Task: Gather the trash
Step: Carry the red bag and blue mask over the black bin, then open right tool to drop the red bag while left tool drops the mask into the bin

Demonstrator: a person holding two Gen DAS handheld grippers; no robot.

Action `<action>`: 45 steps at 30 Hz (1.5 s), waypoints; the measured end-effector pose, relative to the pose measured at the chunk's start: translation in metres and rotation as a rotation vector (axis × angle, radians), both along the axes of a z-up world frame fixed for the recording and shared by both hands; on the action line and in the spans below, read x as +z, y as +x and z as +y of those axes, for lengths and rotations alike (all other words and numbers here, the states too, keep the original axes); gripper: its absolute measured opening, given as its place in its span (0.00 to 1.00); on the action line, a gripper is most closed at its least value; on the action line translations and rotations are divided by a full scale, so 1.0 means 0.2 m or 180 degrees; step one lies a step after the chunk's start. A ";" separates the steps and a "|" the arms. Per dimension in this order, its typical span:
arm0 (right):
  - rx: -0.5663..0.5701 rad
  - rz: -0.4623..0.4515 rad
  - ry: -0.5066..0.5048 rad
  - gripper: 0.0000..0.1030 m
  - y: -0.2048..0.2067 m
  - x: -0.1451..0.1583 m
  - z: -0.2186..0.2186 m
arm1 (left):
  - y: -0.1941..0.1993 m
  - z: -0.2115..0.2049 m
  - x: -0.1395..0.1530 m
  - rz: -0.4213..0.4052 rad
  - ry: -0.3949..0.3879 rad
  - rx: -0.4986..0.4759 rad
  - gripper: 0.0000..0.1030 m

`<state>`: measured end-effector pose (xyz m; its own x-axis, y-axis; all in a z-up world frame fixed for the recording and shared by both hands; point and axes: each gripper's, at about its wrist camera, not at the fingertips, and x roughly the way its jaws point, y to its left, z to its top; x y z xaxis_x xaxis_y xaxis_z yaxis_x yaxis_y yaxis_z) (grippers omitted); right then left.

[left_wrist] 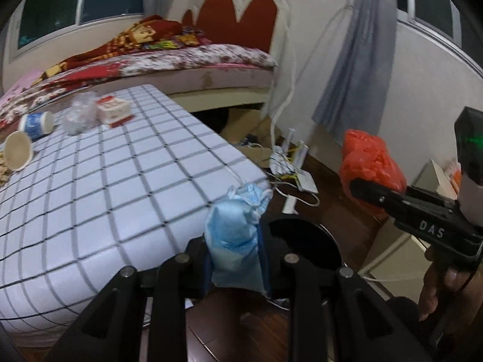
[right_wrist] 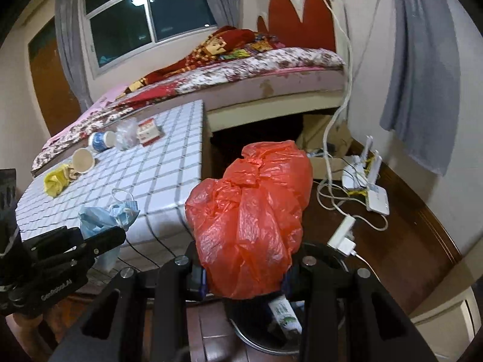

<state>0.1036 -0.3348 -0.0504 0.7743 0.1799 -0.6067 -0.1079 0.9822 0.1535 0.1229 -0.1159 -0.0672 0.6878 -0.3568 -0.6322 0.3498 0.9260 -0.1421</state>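
My left gripper (left_wrist: 234, 259) is shut on a crumpled blue face mask (left_wrist: 234, 235) and holds it over the rim of a round black trash bin (left_wrist: 305, 241) beside the table. My right gripper (right_wrist: 244, 274) is shut on a crumpled red plastic bag (right_wrist: 250, 211), held above the same bin (right_wrist: 265, 331), which has trash inside. The left gripper with the mask (right_wrist: 102, 217) shows at the left of the right wrist view. The right gripper with the bag (left_wrist: 371, 163) shows at the right of the left wrist view.
A checkered white table (left_wrist: 120, 181) holds two tipped paper cups (left_wrist: 36, 125), clear plastic wrap (left_wrist: 78, 114), a red-and-white box (left_wrist: 114, 110) and yellow crumpled trash (right_wrist: 55, 182). A bed (right_wrist: 241, 69) stands behind. Routers and cables (right_wrist: 365, 181) lie on the wooden floor to the right.
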 end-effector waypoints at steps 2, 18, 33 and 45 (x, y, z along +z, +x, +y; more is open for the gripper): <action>-0.0058 0.0043 0.0002 0.36 -0.02 -0.03 -0.06 | 0.00 -0.04 -0.02 0.0030 0.0008 -0.0058 0.26; -0.0070 0.0707 -0.0337 0.36 0.03 -0.43 -0.33 | 0.11 -0.40 -0.29 0.0462 0.0086 -0.0487 0.26; 0.0370 0.1158 -0.0669 0.40 0.22 -0.73 -0.27 | 0.24 -0.52 -0.47 0.0861 0.0041 -0.0589 0.56; -0.0122 0.1317 -0.0779 0.99 0.15 -0.87 -0.37 | 0.16 -0.33 -0.54 0.0820 0.0327 -0.0114 0.99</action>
<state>0.1330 -0.4087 -0.2243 0.4623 -0.0306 -0.8862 -0.0496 0.9969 -0.0603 0.1553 -0.1819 -0.1755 0.4879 -0.3028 -0.8187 0.3470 0.9279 -0.1364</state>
